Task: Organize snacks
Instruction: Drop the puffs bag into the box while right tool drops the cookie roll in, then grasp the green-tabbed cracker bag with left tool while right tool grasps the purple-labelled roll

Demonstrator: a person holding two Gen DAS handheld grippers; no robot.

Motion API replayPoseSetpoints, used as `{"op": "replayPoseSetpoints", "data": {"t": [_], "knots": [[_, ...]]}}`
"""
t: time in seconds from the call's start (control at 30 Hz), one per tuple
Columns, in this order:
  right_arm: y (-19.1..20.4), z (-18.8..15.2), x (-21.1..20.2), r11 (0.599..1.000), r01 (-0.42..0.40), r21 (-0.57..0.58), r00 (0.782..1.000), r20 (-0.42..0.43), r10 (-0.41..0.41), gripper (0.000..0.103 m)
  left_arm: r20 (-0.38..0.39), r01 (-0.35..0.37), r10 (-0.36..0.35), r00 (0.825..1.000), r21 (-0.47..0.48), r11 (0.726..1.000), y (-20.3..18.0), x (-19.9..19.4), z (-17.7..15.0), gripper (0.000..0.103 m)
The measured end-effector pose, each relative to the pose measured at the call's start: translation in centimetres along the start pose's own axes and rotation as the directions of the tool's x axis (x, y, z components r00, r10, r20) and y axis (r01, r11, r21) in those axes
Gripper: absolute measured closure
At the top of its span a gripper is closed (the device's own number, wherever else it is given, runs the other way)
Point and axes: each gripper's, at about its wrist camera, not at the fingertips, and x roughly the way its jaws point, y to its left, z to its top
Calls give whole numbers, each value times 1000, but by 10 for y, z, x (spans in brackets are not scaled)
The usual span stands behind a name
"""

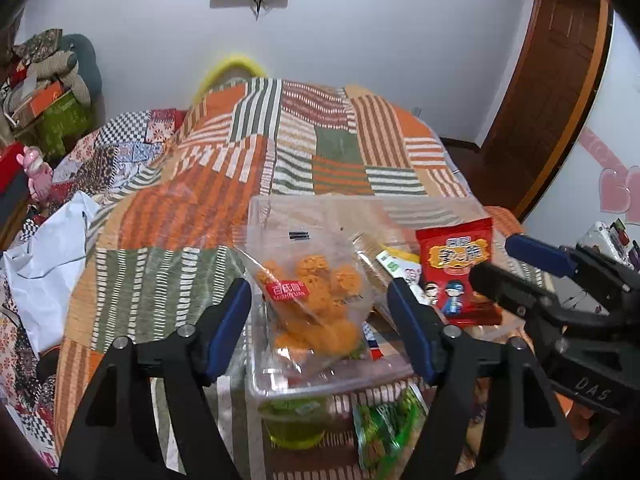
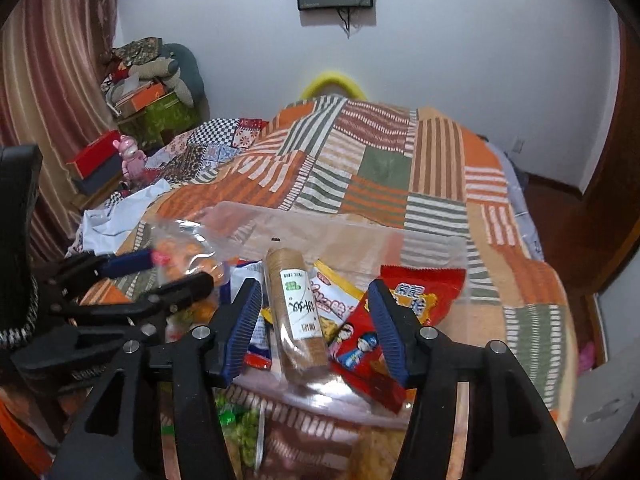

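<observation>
Grippers over clear bin (image 1: 256,384) on quilt (image 1: 168,216). Left gripper (image 1: 320,320) released, straddling orange puff bag (image 1: 316,300) lying in bin. Right gripper (image 2: 316,328) released around cracker roll (image 2: 298,316); red packet (image 2: 384,332) beside it.

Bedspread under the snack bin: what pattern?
Striped patchwork bedspread: orange, green, brown and white blocks. Shows best in the left wrist view.

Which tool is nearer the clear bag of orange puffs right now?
Left. The left tool has the bag of orange puffs lying between its open fingers; the right tool sits off to the side by the red packet.
</observation>
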Motion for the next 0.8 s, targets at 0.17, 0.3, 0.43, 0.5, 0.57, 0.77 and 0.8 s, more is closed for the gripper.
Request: {"op": "replayPoseSetpoints", "data": {"t": [0.17,0.3,0.43,0.5,0.57,0.77,0.8], "knots": [[1,-14,-21,1000,9,-20,1000,18,-8,51,25,8,-9,1000,26,1000,-6,-32,-6,21],[-2,-31,-39,999,24,-31,1000,21,-23,49,19,10,-11,1000,57,998,-13,-50,-21,12],[-8,-52,-56,998,42,-36,999,8,-42,44,-12,24,-23,1000,64,998,-19,-60,-41,11],[-10,-61,-61,998,45,-34,999,-1,-45,44,-30,27,-25,999,64,998,-22,-62,-52,11],[-13,-74,-63,999,42,-31,999,-21,-43,43,-50,33,-29,998,67,997,-25,-62,-65,10],[-13,-104,-56,999,44,-29,995,-84,-46,43,-135,62,-55,989,48,997,-35,-47,-98,10],[-14,-108,-52,999,38,-25,994,-100,-40,43,-144,63,-56,988,47,997,-37,-45,-101,10]]}}
